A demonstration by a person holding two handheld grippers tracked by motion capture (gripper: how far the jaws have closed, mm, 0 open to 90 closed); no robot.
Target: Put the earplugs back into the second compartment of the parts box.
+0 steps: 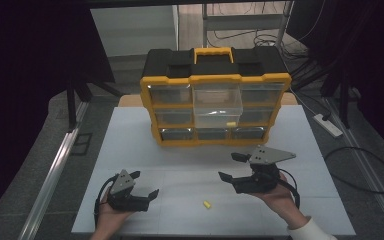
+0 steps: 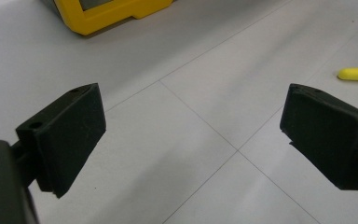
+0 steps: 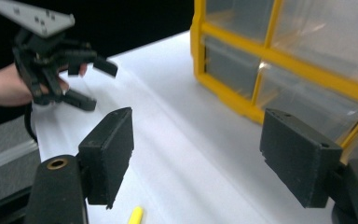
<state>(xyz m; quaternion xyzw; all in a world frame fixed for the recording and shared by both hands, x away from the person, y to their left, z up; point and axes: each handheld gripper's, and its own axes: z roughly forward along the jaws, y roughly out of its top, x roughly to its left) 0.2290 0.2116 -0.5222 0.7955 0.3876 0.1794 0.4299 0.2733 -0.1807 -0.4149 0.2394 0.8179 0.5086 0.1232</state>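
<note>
A yellow and black drawer organizer (image 1: 215, 80) stands at the back of the white table (image 1: 130, 150). Its top middle clear drawer (image 1: 217, 102) is pulled out, and a small yellow piece (image 1: 231, 124) lies in it. Another small yellow piece (image 1: 207, 204) lies on the table near the front, between the two hands. My left gripper (image 1: 146, 183) rests low at the front left, open and holding nothing; its own view shows the yellow piece (image 2: 355, 73) off to the right. My right gripper (image 1: 228, 166) hovers at the front right, jaws wide open and empty, pointing left.
The organizer's lower drawers (image 3: 261, 70) sit close on the right in the right gripper view, with the left gripper (image 3: 93, 84) farther off. A power strip (image 1: 327, 125) and cables (image 1: 365, 170) lie on the floor to the right. Metal rails (image 1: 55, 170) flank the table.
</note>
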